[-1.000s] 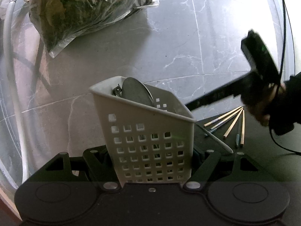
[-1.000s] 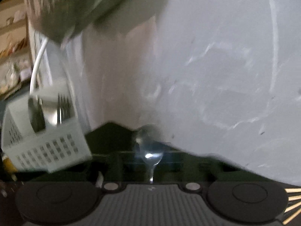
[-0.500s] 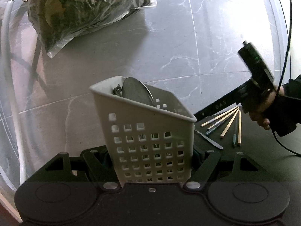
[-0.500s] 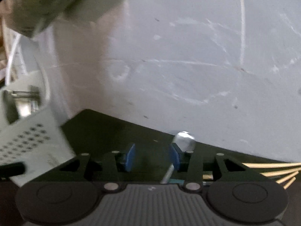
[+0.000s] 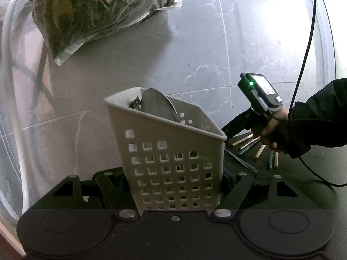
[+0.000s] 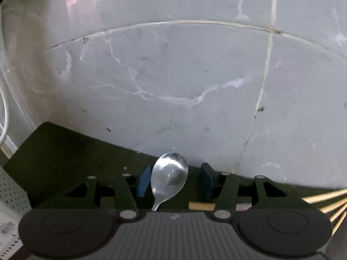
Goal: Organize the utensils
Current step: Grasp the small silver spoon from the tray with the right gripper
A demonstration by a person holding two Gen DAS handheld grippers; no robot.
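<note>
Perforated white basket (image 5: 173,162) clamped in left gripper (image 5: 173,186). Right gripper (image 6: 175,179) wide open, straddling spoon (image 6: 170,177); should be closed squarely on bowl/neck.

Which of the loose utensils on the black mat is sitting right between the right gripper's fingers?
The silver spoon: its bowl lies between the open right gripper's blue pads. The wooden chopsticks fan out off to the right.

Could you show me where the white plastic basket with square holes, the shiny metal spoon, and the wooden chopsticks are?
White plastic basket with square holes (image 5: 171,169), left wrist view, front wall.
Shiny metal spoon (image 6: 170,178), right wrist view, bowl.
Wooden chopsticks (image 6: 325,197), right wrist view, shaft.
</note>
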